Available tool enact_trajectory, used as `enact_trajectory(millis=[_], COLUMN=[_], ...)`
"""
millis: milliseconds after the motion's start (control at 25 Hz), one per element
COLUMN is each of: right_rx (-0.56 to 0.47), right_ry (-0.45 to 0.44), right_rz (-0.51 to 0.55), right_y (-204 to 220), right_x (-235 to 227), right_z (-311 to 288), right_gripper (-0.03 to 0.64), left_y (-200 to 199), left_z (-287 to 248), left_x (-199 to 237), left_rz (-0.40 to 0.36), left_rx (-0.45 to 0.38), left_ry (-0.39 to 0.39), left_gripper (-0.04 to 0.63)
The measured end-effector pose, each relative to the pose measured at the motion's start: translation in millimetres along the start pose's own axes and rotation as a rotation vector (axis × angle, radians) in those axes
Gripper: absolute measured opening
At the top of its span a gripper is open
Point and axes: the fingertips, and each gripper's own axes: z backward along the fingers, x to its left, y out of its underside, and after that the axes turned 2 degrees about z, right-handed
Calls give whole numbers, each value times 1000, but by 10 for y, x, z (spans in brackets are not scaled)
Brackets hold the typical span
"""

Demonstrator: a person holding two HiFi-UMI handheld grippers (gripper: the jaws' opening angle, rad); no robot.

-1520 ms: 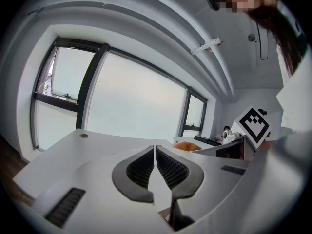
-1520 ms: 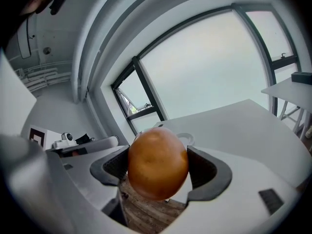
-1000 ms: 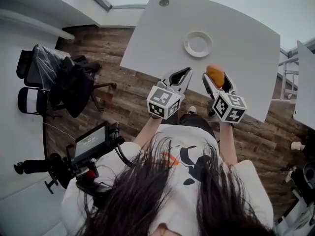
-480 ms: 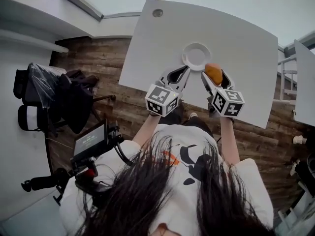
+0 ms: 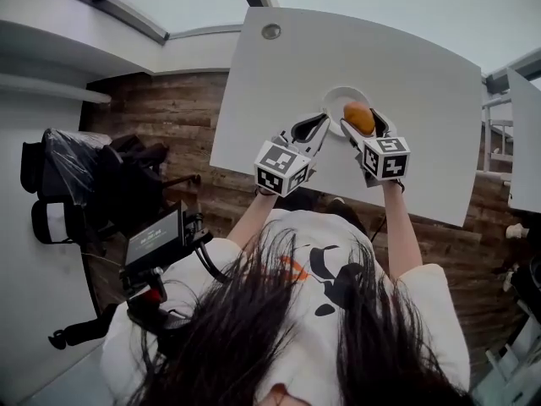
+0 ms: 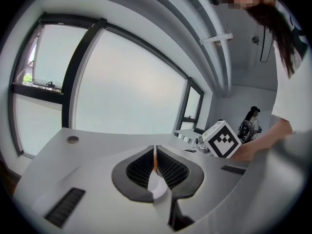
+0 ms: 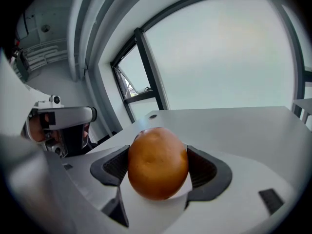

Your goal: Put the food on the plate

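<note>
Food (image 7: 157, 162) upright between right fingers (image 7: 204, 168)

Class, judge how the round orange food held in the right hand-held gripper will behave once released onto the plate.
The food looks egg-round and smooth, so it may roll on the plate. It shows no dent between the jaws of the right hand-held gripper, so it is probably fairly firm.

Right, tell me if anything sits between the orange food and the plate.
Nothing visible does. The right gripper holds the orange food over the plate in the head view, and the plate's visible part is bare. The left gripper, shut, sits beside the plate's left edge, not under the food.
</note>
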Motion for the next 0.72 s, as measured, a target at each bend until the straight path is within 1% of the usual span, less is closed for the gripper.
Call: enact_trajectory(millis=[200,360,560,720], right_rx=[66,97,135,153], right_ry=[19,34,39,39], right_rz=[11,41,70,102], right_y=[210,312,402,468], right_x=[-74,-88,-88,-58], right_z=[-283,-411,-514,-483], right_gripper=[373,373,373,371], left_y=[-6,-30,-50,-53], left_z=[-107,-153,-168,-104], left_x=[84,99,152,125], left_rz=[1,0,4,2], left_rx=[10,9,11,5], left_ry=[36,56,57,49], left_gripper=[6,6,6,5])
